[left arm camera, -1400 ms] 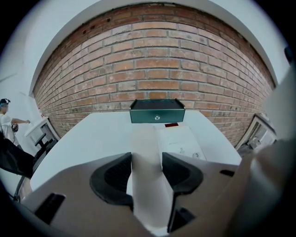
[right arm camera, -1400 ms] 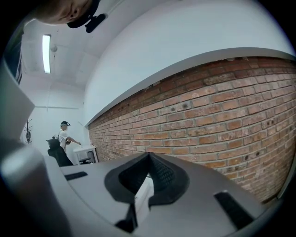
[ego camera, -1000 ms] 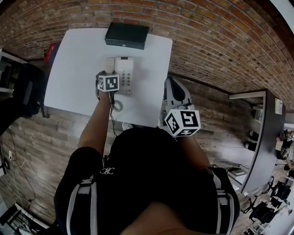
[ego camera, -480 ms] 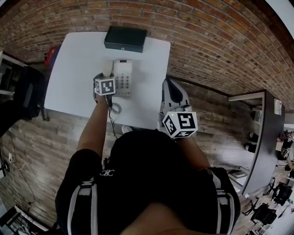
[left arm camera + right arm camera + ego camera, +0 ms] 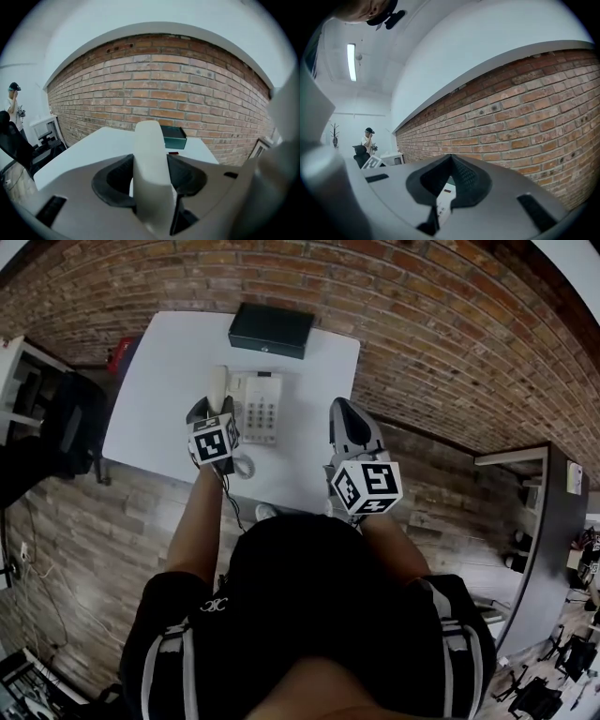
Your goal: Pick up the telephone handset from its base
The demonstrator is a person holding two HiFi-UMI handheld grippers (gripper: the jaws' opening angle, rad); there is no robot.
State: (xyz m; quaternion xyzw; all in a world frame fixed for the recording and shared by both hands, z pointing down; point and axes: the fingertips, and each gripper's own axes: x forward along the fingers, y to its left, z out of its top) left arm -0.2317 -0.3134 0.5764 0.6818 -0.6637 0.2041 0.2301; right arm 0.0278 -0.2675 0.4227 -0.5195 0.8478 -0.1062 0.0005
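Your left gripper [image 5: 210, 412] is clamped on the handset [image 5: 151, 173], which sits at the left edge of the base [image 5: 260, 407] on the table [image 5: 155, 381]. Your right gripper [image 5: 339, 413] is empty, with its jaws together.

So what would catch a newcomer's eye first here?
The cream telephone handset is clamped in the left gripper's jaws, just left of its keypad base on the white table. At the table's far edge a dark box sits by the brick wall, and the right gripper hangs empty near the table's right edge, jaws together.
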